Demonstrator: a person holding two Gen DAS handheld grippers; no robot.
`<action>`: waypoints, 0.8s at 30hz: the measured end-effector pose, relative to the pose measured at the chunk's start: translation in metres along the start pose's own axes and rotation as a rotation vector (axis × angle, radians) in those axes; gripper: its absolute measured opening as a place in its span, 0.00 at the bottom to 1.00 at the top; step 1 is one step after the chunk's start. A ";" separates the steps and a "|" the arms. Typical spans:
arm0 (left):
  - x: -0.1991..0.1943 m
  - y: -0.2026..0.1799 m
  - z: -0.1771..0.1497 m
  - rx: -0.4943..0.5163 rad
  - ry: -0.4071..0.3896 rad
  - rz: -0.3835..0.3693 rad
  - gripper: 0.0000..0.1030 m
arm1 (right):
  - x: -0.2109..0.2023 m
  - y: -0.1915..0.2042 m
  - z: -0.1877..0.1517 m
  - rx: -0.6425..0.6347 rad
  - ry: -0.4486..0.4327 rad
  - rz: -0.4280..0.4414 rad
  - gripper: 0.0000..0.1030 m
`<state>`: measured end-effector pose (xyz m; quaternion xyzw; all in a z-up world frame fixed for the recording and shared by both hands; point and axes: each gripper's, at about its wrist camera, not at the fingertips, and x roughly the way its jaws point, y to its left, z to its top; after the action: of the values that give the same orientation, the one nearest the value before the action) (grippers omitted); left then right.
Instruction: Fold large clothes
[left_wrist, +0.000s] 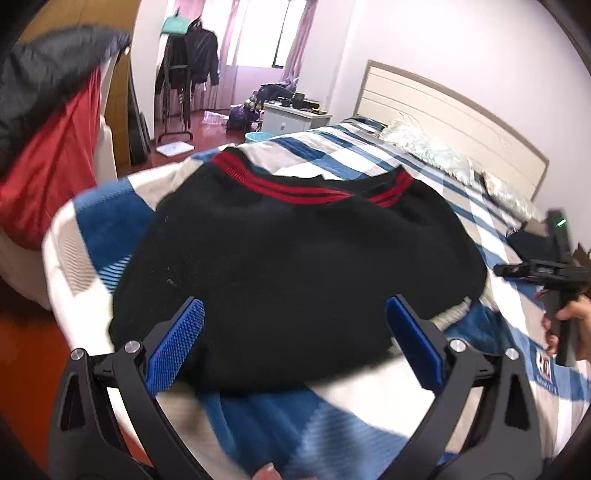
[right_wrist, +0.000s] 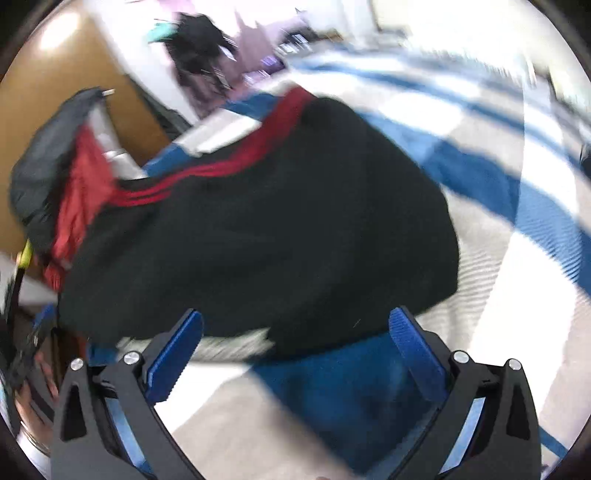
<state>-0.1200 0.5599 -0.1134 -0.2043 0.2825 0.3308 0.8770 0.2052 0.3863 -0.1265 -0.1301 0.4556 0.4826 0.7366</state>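
I see a heap of clothes (left_wrist: 55, 147), red under dark grey, at far left beside the bed (left_wrist: 332, 155), against a brown wardrobe (left_wrist: 122, 110). Further back a rack (left_wrist: 184, 74) carries dark jackets in front of the window. A light blue bin (left_wrist: 258, 137) stands on the floor past the bed's far edge; I cannot tell its contents. Next to it a white nightstand (left_wrist: 291, 118) holds dark clutter.

The sweater (left_wrist: 295, 258), black with red stripes, lies in a rounded bundle on the blue-and-white checked bedcover, near the foot corner. Pillows (left_wrist: 424, 147) sit along the headboard to the right.

Left gripper (left_wrist: 295, 328): fingers spread wide and released, straddling the sweater's near edge, nothing pinched. Right gripper (right_wrist: 295, 332): fingers likewise apart and empty, over the sweater's near hem; this view is motion-blurred. In the left view the right gripper shows at far right, held in a hand (left_wrist: 576, 321), off the sweater's side.
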 end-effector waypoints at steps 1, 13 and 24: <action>-0.018 -0.012 -0.001 0.024 -0.007 0.017 0.94 | -0.021 0.015 -0.011 -0.037 -0.026 0.008 0.96; -0.111 -0.082 -0.008 0.046 -0.013 -0.029 0.94 | -0.154 0.098 -0.067 -0.196 -0.191 0.014 0.96; -0.119 -0.111 0.010 0.079 -0.056 0.005 0.94 | -0.145 0.079 -0.066 -0.161 -0.172 -0.064 0.96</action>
<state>-0.1129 0.4325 -0.0113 -0.1596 0.2712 0.3271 0.8911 0.0861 0.2986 -0.0279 -0.1614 0.3460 0.5031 0.7753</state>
